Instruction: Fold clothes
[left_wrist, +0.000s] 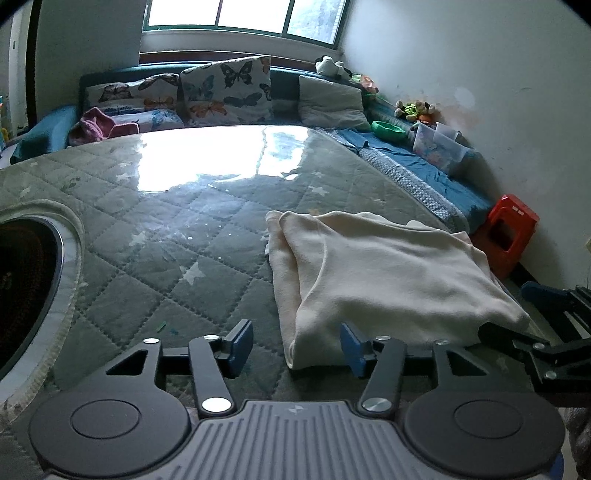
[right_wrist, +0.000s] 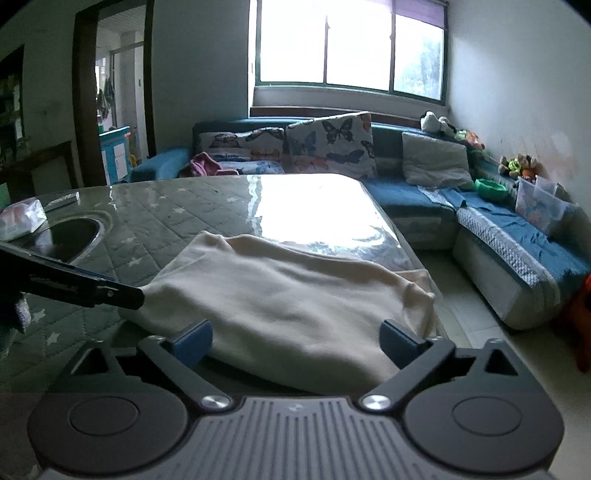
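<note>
A cream garment (left_wrist: 384, 273) lies folded into a rough square on the quilted grey-green table cover (left_wrist: 155, 236). My left gripper (left_wrist: 297, 347) is open and empty at the garment's near left corner, its right finger touching the cloth edge. My right gripper (right_wrist: 295, 341) is open, its blue pads straddling the near edge of the garment (right_wrist: 288, 299), with cloth lying between the fingers. The right gripper's finger also shows at the garment's near right corner in the left wrist view (left_wrist: 517, 339). The left gripper's finger tip shows in the right wrist view (right_wrist: 110, 293) at the cloth's left edge.
A round dark opening (left_wrist: 26, 291) is set into the table at the left. A tissue pack (right_wrist: 22, 218) lies beside it. A blue sofa (right_wrist: 498, 229) with butterfly pillows (right_wrist: 332, 147), toys and a green bowl (left_wrist: 388, 129) wraps behind and right. A red stool (left_wrist: 509, 232) stands on the floor.
</note>
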